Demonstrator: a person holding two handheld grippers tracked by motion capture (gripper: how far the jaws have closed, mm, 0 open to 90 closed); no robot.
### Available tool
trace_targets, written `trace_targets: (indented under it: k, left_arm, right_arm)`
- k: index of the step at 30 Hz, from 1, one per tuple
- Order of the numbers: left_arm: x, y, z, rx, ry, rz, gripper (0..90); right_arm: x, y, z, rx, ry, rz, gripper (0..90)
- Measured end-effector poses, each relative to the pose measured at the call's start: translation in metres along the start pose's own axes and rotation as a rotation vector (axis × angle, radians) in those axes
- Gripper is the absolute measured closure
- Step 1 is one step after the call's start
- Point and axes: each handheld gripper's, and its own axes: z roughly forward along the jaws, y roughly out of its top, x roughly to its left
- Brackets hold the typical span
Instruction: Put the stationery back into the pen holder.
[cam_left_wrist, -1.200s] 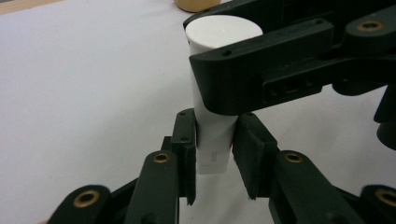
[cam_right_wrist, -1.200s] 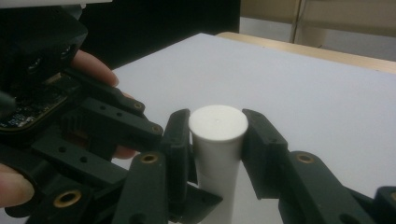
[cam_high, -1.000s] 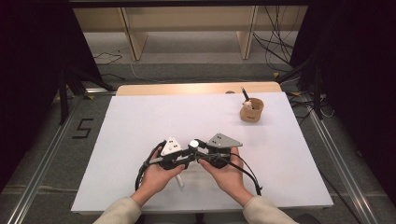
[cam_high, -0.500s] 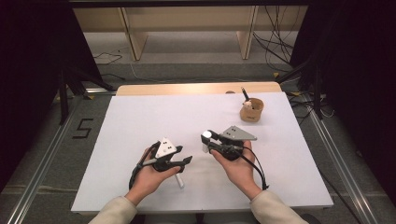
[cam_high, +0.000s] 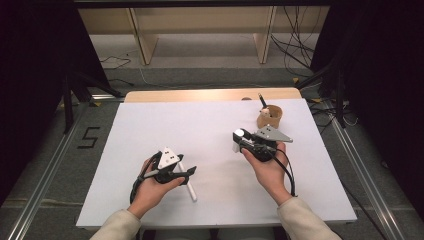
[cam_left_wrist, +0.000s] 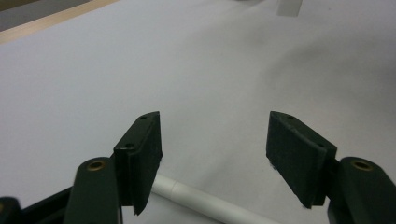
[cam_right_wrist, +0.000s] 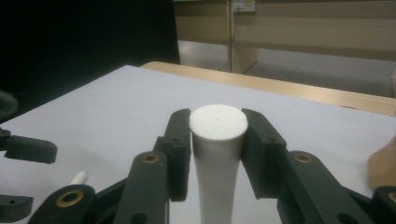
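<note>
Overhead, the high view showed the white desk (cam_high: 210, 130) with the person's two hands coming in from its near edge. The left gripper (cam_high: 186, 173) hovered near the front-left corner, and a white pen body (cam_high: 187, 183) lay on the desk just under and beside it, running toward the near edge. The right gripper (cam_high: 239, 140) sat further in, right of the middle, gripping a white cap (cam_high: 238, 139) held up off the surface. Toward the far-right corner stood a small brown cup (cam_high: 269, 117) with a dark pen (cam_high: 262, 100) sticking out of it; the cup was near the right gripper but apart from it.

Then, in the left gripper view, the two black fingers (cam_left_wrist: 140, 156) stood wide apart, having just been opening, with nothing pressed between them. The white pen body (cam_left_wrist: 205, 203) lay flat on the desk below them, crossing close under the left-hand finger and touching neither pad that I could tell.

Lastly, in the right gripper view, the fingers (cam_right_wrist: 180, 149) were clenched on the white cap (cam_right_wrist: 218, 140), one pad on each side, with its round flat end facing the camera. Beyond it ran the desk's far wooden edge (cam_right_wrist: 289, 88). At the lower left, the left gripper's dark finger ends (cam_right_wrist: 28, 149) showed, with the end of the pen body (cam_right_wrist: 79, 178) lying beside them.
</note>
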Motion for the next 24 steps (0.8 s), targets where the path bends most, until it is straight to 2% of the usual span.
trace_targets:
  k: [9, 24]
  left_arm:
    - [0.003, -0.001, 0.000, 0.005, 0.011, 0.000, 35.4]
    - [0.006, -0.002, 0.000, 0.008, 0.016, -0.008, 35.5]
  right_arm:
    - [-0.015, 0.000, -0.003, 0.000, -0.040, 0.011, 64.9]
    - [-0.030, 0.002, -0.005, -0.002, -0.085, 0.023, 64.9]
